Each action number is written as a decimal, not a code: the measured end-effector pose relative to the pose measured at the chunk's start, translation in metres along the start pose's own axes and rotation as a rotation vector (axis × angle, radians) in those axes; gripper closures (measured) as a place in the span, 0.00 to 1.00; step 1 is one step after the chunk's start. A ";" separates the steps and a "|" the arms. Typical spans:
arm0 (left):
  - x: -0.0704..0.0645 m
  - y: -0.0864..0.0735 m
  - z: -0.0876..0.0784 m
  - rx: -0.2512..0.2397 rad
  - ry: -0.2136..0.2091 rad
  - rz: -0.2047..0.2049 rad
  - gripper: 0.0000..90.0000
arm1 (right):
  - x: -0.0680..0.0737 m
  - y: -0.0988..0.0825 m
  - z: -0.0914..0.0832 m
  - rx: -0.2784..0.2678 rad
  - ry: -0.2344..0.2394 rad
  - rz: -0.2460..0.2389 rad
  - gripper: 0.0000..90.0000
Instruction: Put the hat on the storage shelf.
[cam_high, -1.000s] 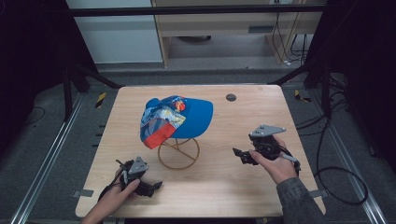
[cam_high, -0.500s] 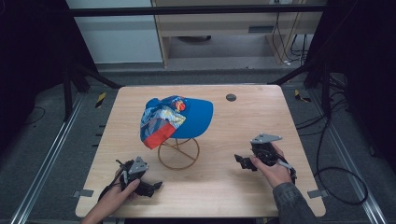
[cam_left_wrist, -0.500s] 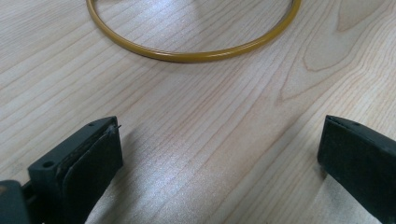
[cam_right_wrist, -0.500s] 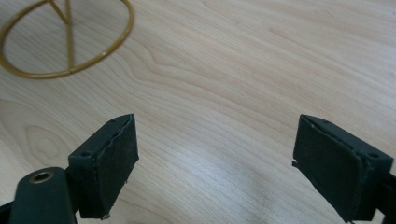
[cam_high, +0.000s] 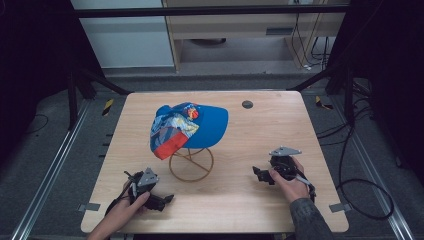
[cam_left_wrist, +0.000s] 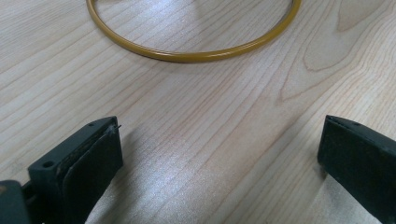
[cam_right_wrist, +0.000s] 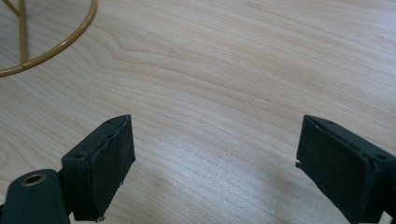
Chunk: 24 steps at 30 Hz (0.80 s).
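Bench (cam_high: 240, 200) first, pale wood, with the stand (cam_high: 191, 164) on it and the cap (cam_high: 187, 126) draped over the stand's top, tilted. We have the left tool (cam_high: 165, 199) near the bench's front edge, jaws spread, nothing between them. Our right tool (cam_high: 259, 173) sits low to the stand's right — its jaws have just been opening and grip nothing. We judge the risk plain: a tug on the brim could tip the light stand — or slide the cap off.
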<state>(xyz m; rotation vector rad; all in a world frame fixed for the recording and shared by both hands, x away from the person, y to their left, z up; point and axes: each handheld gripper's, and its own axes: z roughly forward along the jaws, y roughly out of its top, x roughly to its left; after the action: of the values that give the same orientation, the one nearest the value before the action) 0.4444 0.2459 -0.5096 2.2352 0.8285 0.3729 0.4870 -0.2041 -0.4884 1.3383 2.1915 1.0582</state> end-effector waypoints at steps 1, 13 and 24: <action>0.000 0.000 0.000 0.000 0.000 0.000 0.00 | 0.000 -0.001 0.001 0.002 0.001 0.008 0.12; 0.000 0.000 0.000 0.000 0.000 0.000 0.00 | 0.001 -0.010 0.008 0.002 -0.027 0.028 0.11; 0.000 0.000 0.000 0.000 0.000 0.000 0.00 | 0.010 -0.020 0.013 0.029 -0.075 -0.040 0.09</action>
<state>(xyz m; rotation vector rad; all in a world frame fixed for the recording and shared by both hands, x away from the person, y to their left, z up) 0.4444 0.2459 -0.5096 2.2352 0.8285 0.3730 0.4785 -0.1953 -0.5116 1.3188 2.1773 0.9501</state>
